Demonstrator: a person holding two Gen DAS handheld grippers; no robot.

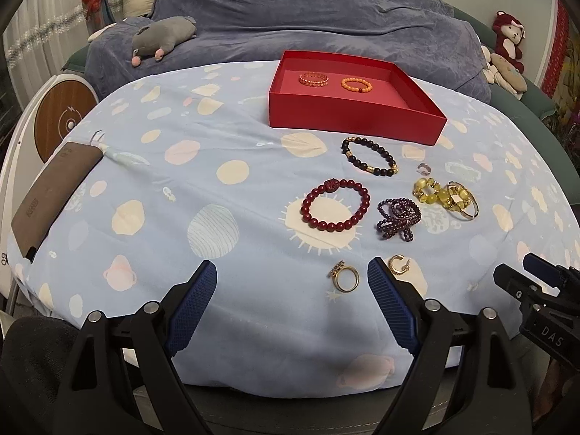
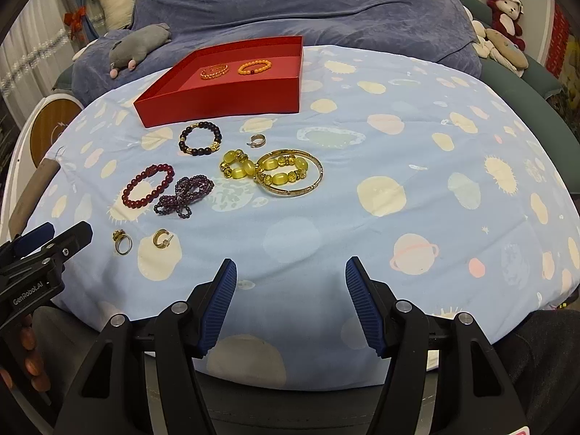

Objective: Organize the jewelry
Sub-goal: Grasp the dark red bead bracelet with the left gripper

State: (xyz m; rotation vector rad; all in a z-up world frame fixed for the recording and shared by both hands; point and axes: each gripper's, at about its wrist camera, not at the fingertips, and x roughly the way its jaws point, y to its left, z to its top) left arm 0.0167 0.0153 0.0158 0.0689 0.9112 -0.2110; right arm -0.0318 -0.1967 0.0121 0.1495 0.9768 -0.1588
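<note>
A table [image 1: 145,188] under a blue planet-print cloth fills both views, with a sofa [image 1: 290,11] behind it. At the far side sits a red box [image 1: 348,116], holding a pink bracelet [image 1: 314,79] and an orange bracelet [image 1: 356,85] side by side. In front of the box lie a black bracelet [image 1: 369,156], a red bracelet [image 1: 335,204], a purple strand [image 1: 398,218] and a yellow bracelet [image 2: 264,168] lying partly inside a gold bangle [image 2: 311,185]. Nearer lie a gold ring [image 1: 346,278] and an earring [image 1: 398,264]; another earring [image 2: 257,140] lies near the black bracelet. The left claw [image 1: 291,277] and right claw [image 2: 290,275] are both spread wide, holding nothing, above the near edge.
</note>
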